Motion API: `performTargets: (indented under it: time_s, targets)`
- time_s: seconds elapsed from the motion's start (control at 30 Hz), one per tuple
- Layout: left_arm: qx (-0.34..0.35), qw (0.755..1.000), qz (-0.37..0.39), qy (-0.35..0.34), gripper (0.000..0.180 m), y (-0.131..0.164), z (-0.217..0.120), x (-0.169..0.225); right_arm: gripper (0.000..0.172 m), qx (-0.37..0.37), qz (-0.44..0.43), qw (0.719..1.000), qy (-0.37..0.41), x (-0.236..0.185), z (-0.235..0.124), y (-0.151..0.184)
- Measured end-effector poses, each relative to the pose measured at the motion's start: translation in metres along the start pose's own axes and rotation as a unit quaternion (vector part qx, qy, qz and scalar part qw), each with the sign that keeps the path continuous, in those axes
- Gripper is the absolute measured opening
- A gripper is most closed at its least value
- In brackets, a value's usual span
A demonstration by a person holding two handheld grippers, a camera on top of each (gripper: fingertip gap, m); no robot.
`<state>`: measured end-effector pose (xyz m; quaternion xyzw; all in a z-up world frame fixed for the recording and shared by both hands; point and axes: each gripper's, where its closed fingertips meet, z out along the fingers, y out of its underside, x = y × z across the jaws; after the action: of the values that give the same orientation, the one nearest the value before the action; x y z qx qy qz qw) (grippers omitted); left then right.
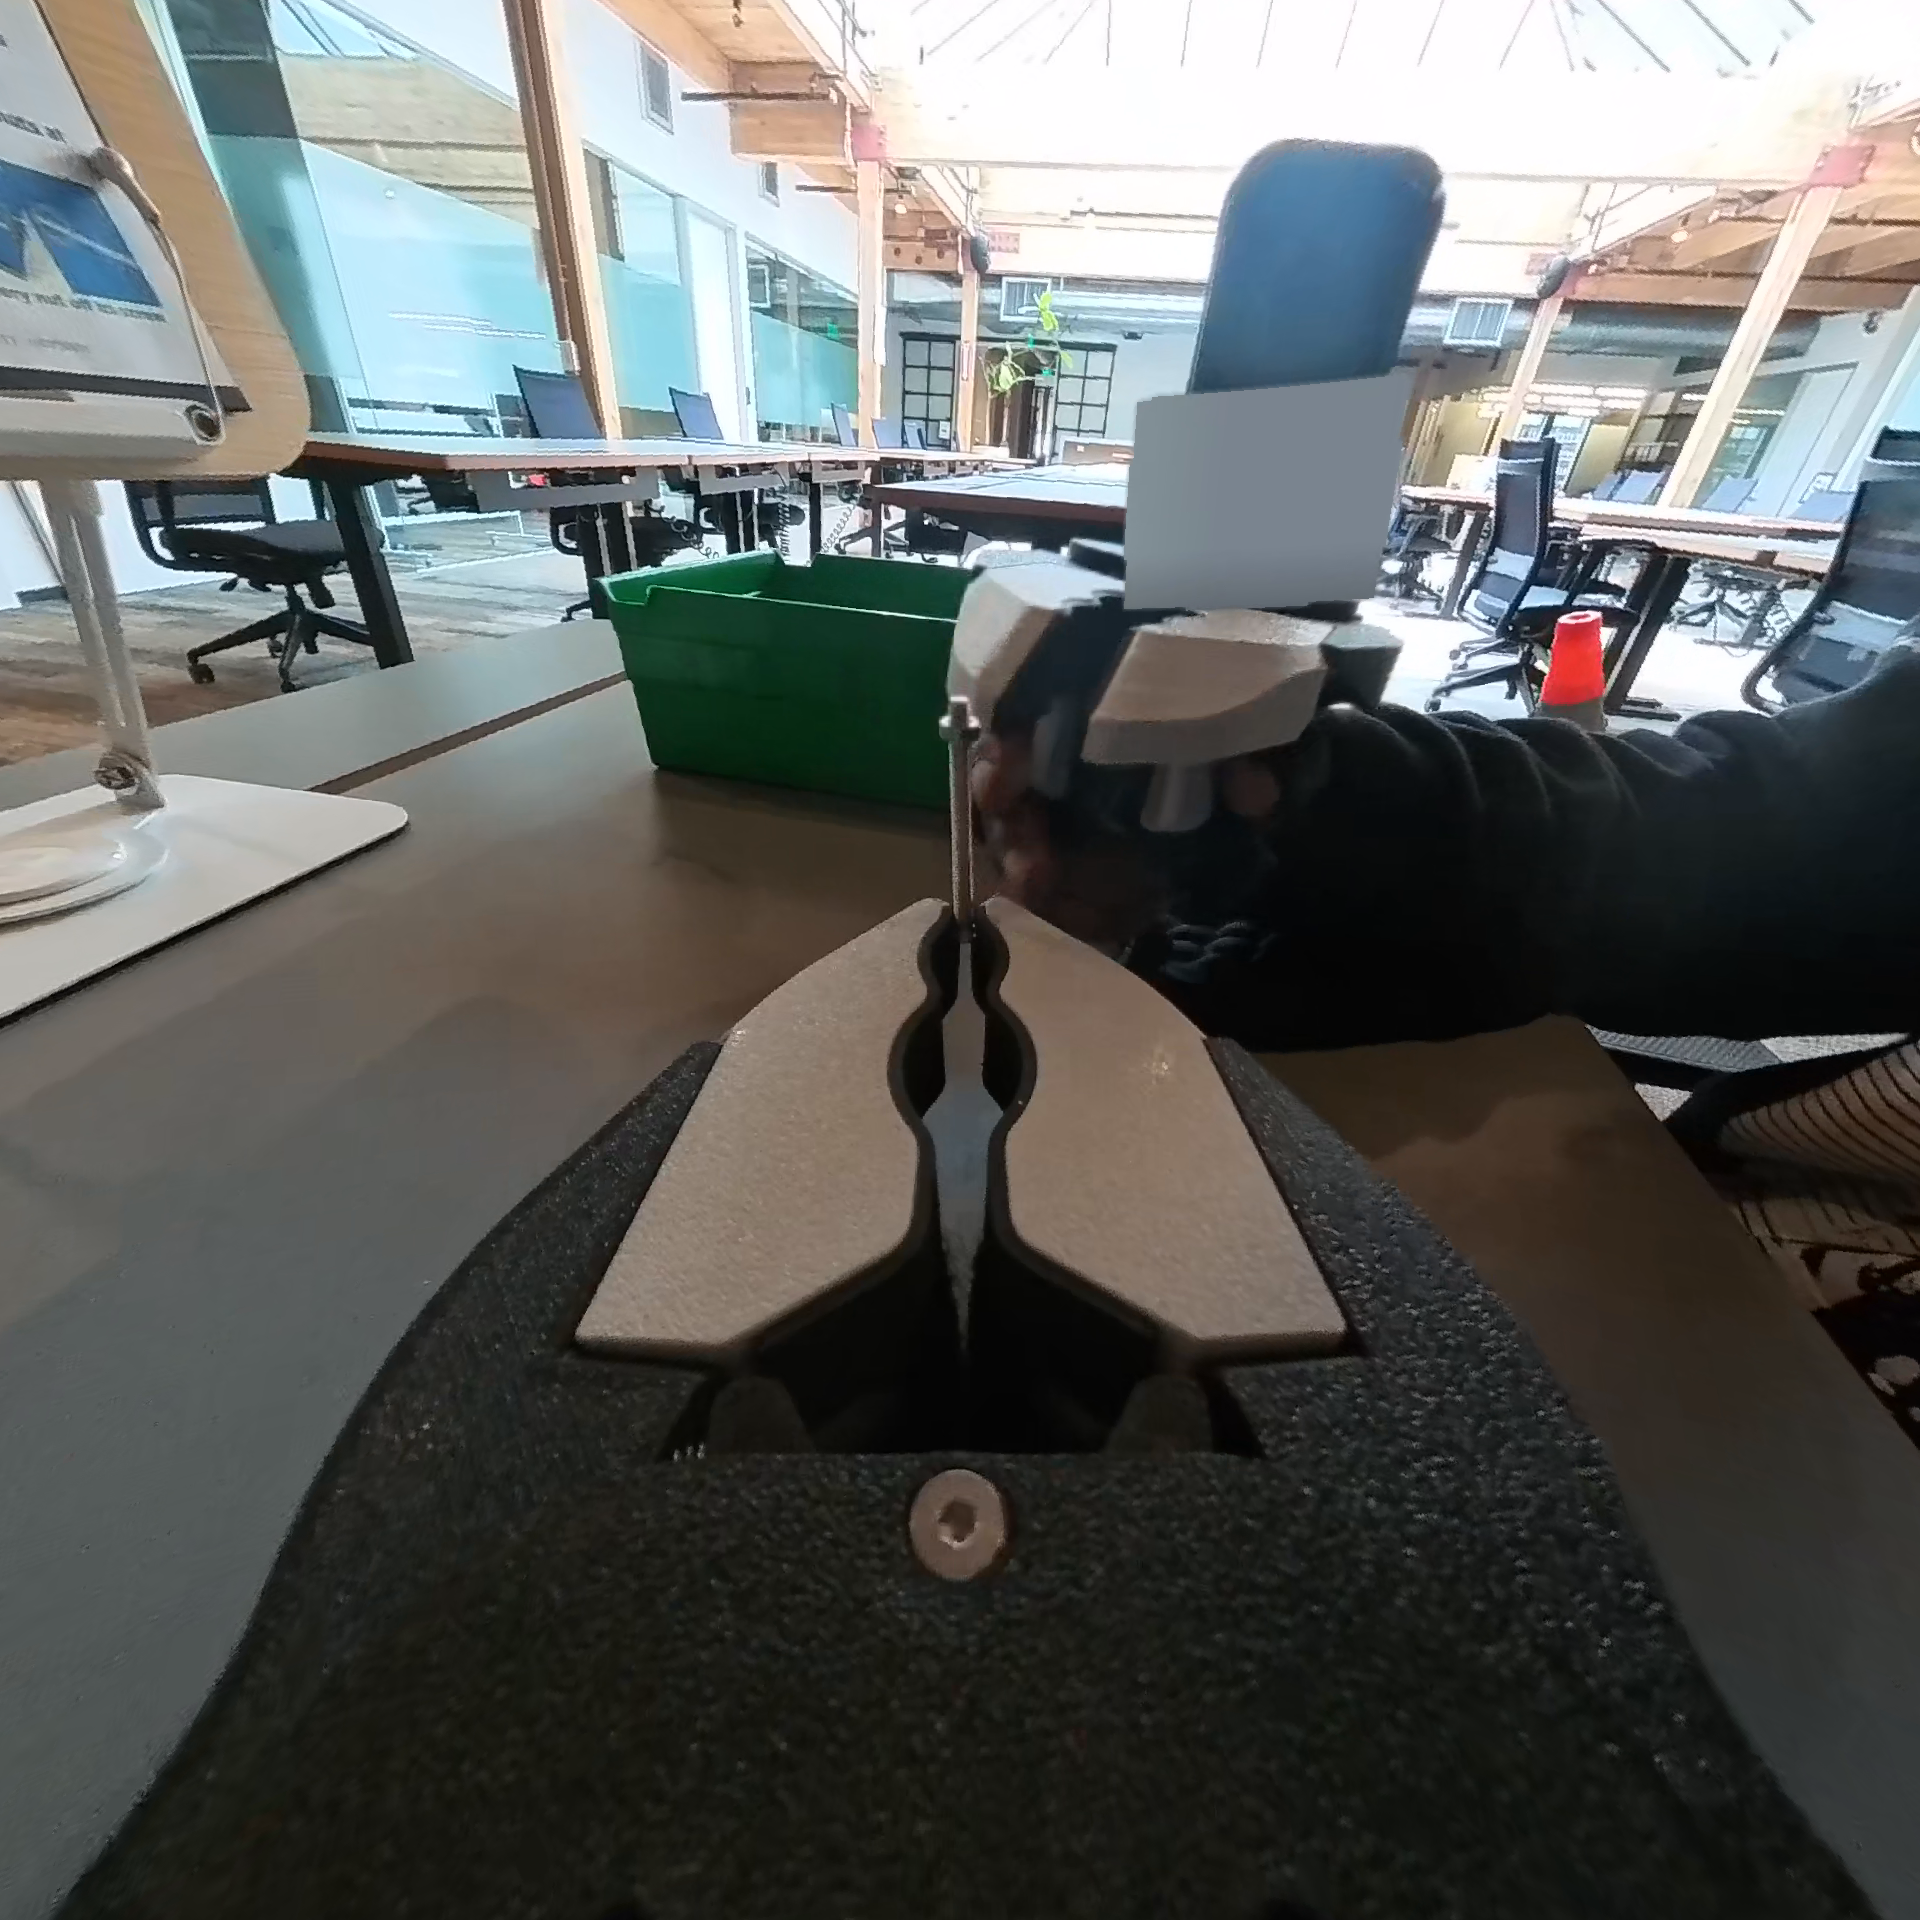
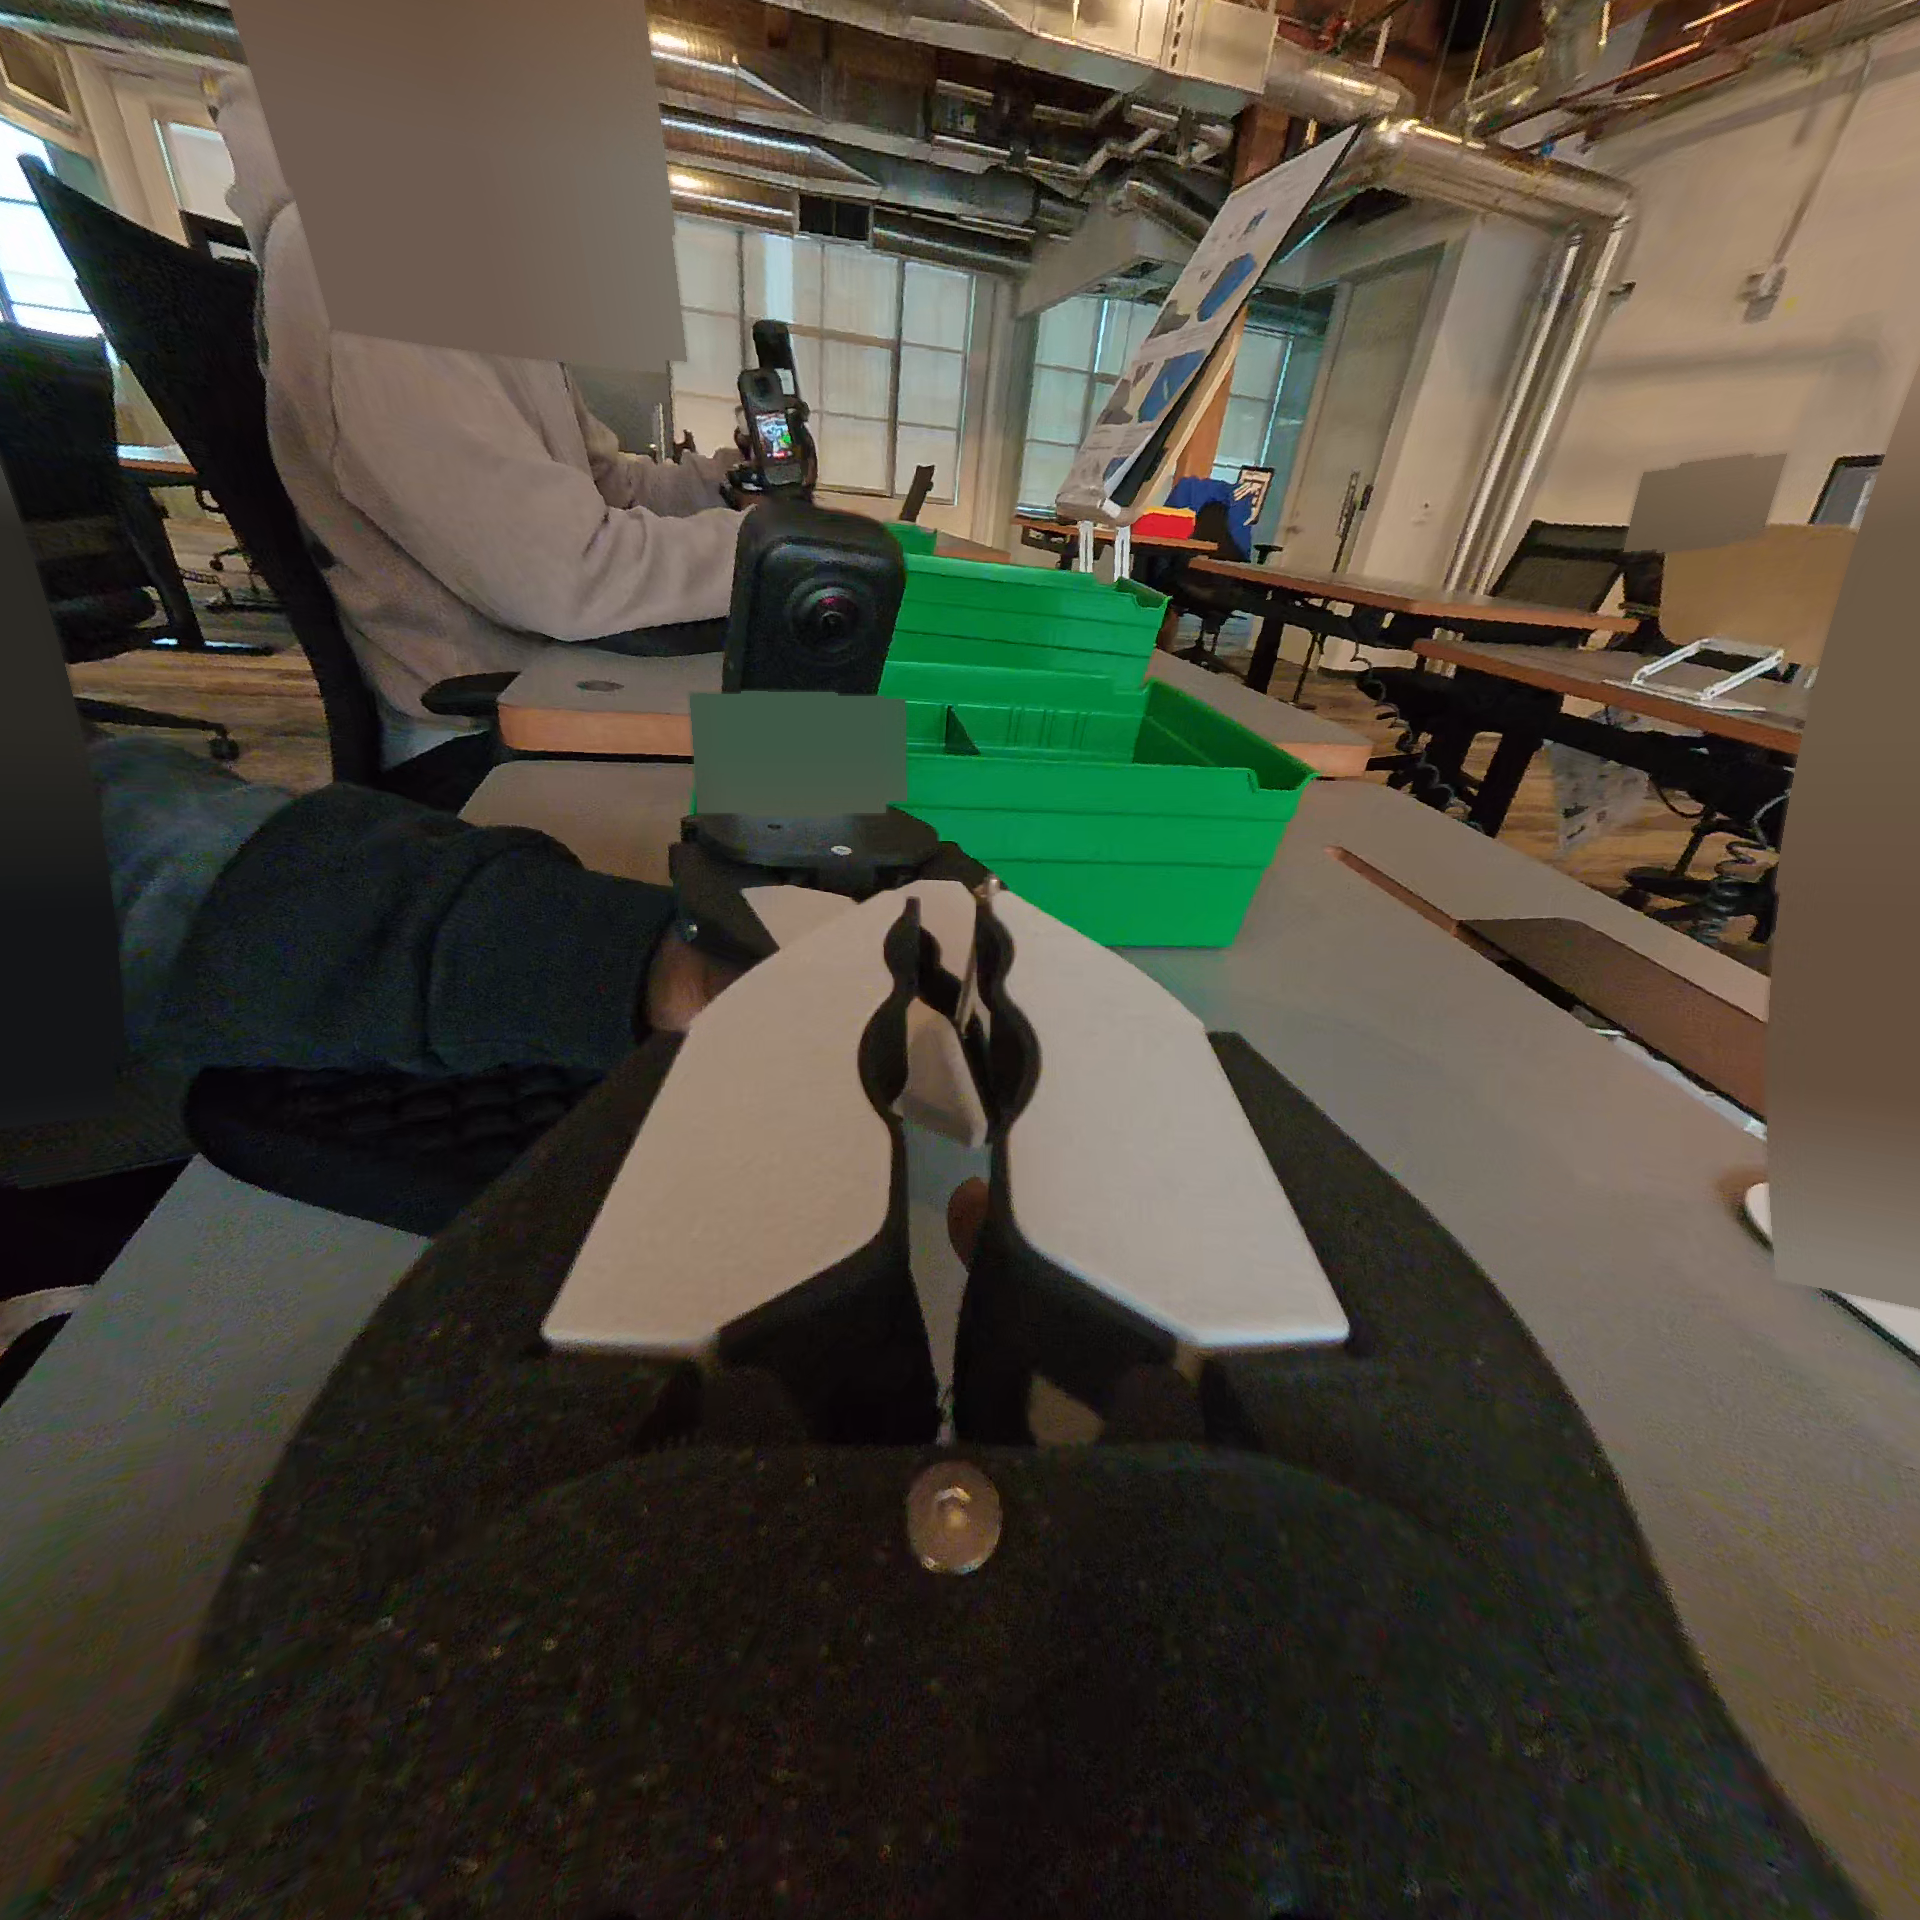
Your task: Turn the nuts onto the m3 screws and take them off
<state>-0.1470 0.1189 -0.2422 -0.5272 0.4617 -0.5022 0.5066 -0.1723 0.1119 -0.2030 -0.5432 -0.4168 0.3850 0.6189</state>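
The thing that matters here is which way the screw (image 1: 961,821) points. It is long and thin, and in the left wrist view it stands straight up in the middle of the frame, like a little pole. The left tongs (image 1: 966,916) are clenched on its bottom end, with both grey fingers (image 1: 831,1091) squeezed together on the thin metal. So the screw is up in the air above the dark worktop (image 1: 468,935), not lying on it. Near its top end there is a small wider bit, which I take to be the nut (image 1: 956,719).

The right tongs (image 2: 951,914) are the nearer ones to that nut. In the left wrist view they sit in the upper right of the frame and reach in sideways toward the top of the screw. In the right wrist view the screw shows as a thin line between the two dark pads. It lies close to the pad on the right of the frame (image 2: 1006,966), and there is a clear gap to the pad on the left of the frame (image 2: 902,951). So these tongs look released, around the screw but not squeezing it. The nut itself is too small to make out in that view.

I think the next move has to go round the screw's up-and-down line, because the nut can only spin around that line and climb or drop along it. A green bin (image 1: 790,675) stands behind, well apart from both tongs.
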Motion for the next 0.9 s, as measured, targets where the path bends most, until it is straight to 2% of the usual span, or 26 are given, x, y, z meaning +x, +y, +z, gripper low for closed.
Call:
performTargets:
  time_s: [0.23, 0.37, 0.47, 0.7, 0.8, 0.9]
  targets:
    - [-0.011, 1.000, 0.010, 0.009, 0.001, 0.0028, 0.0021, 0.0042, 0.022, 0.005, -0.015, 1.000, 0.000, -0.0022, 0.0051, 0.0028]
    - [-0.004, 1.000, 0.004, 0.002, 0.001, 0.0011, 0.0007, 0.0013, 0.014, -0.006, -0.017, 1.000, 0.000, -0.0033, 0.0042, 0.0036]
    - [0.000, 1.000, -0.001, 0.000, 0.001, 0.0000, -0.0002, 0.0000, 0.010, 0.012, -0.004, 1.000, -0.002, -0.0016, 0.0003, -0.0027]
    - [-0.006, 1.000, 0.006, 0.004, 0.001, 0.0015, 0.0009, 0.0021, 0.022, 0.001, -0.025, 1.000, 0.005, -0.0023, 0.0057, 0.0031]
    - [-0.001, 1.000, 0.000, 0.000, 0.001, 0.0002, -0.0001, 0.0000, 0.010, -0.001, -0.012, 1.000, -0.001, -0.0027, 0.0029, 0.0011]
    - [-0.001, 1.000, 0.001, 0.002, 0.001, 0.0003, -0.0001, 0.0007, 0.010, 0.013, -0.002, 1.000, 0.007, 0.0020, 0.0000, -0.0032]
